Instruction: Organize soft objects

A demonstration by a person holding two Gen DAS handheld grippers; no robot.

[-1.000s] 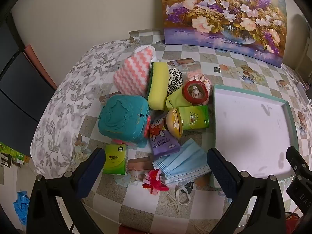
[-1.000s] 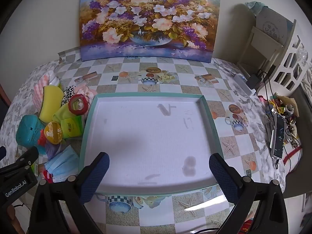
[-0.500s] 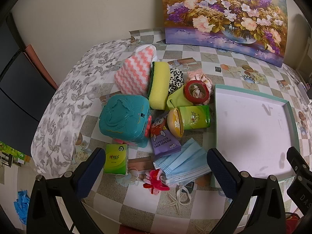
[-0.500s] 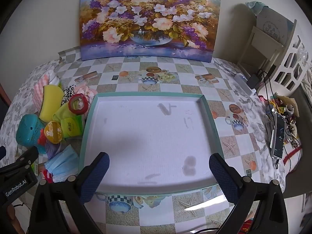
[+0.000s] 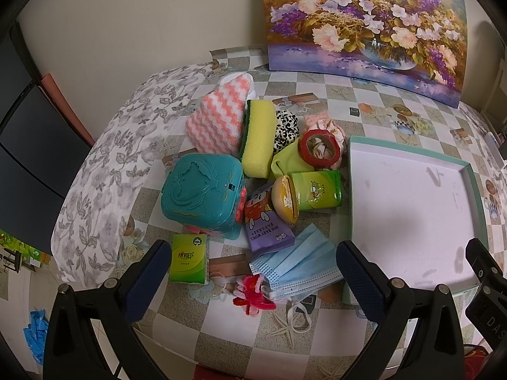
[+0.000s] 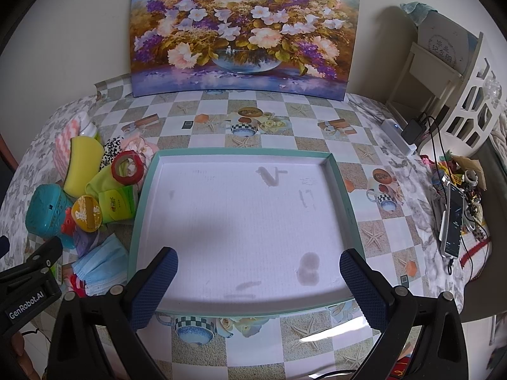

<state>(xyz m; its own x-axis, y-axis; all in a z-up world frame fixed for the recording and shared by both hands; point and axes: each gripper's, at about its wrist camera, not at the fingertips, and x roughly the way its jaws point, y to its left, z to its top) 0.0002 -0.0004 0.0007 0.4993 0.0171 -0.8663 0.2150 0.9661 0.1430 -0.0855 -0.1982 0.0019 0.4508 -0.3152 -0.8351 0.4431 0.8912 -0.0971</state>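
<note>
Beside the tray sits clutter (teal box, masks); both tongs gape wide, empty.

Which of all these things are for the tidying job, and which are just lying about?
For the job: blue face masks, yellow sponge, pink zigzag cloth, wipes pack, green tissue pack, white tray.

Lying about: flower painting, phone and cables, white shelf.
</note>
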